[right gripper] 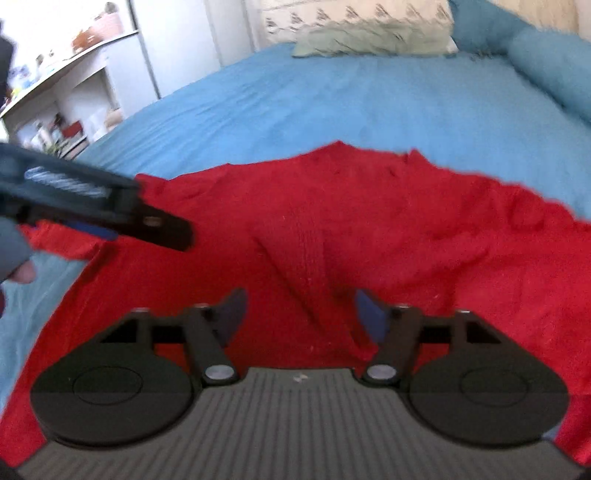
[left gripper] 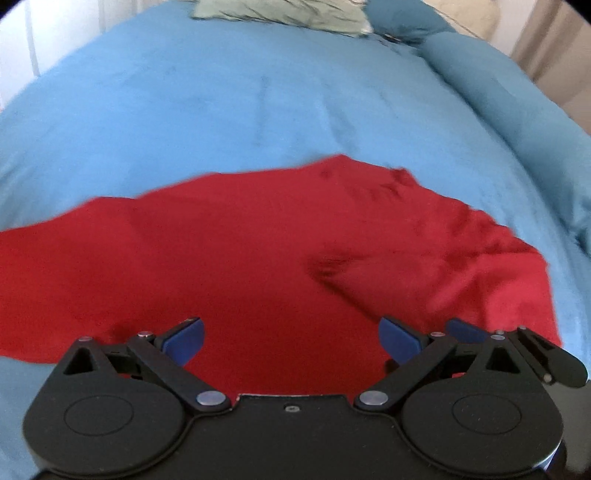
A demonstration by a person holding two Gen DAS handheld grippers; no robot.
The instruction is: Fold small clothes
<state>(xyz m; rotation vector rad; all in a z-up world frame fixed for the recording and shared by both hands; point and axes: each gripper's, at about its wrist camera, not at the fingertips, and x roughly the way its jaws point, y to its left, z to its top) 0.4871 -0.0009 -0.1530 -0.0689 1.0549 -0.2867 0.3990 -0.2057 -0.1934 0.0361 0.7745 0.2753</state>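
A red garment [left gripper: 240, 254] lies spread on a blue bedspread [left gripper: 240, 103], creased toward its right side. My left gripper [left gripper: 291, 338] hovers over its near part, open and empty. In the right wrist view the same red garment [right gripper: 369, 221] fills the middle, with a ridge running toward me. My right gripper [right gripper: 301, 314] is open and empty above it. The left gripper [right gripper: 110, 218] also shows in the right wrist view, at the garment's left edge. The right gripper's fingers [left gripper: 535, 350] show at the lower right of the left wrist view.
A pale green cloth [right gripper: 369, 40] and a patterned pillow [right gripper: 354, 14] lie at the head of the bed. A blue bolster [right gripper: 554, 66] runs along the right side. White shelves [right gripper: 66, 92] with small items stand to the left of the bed.
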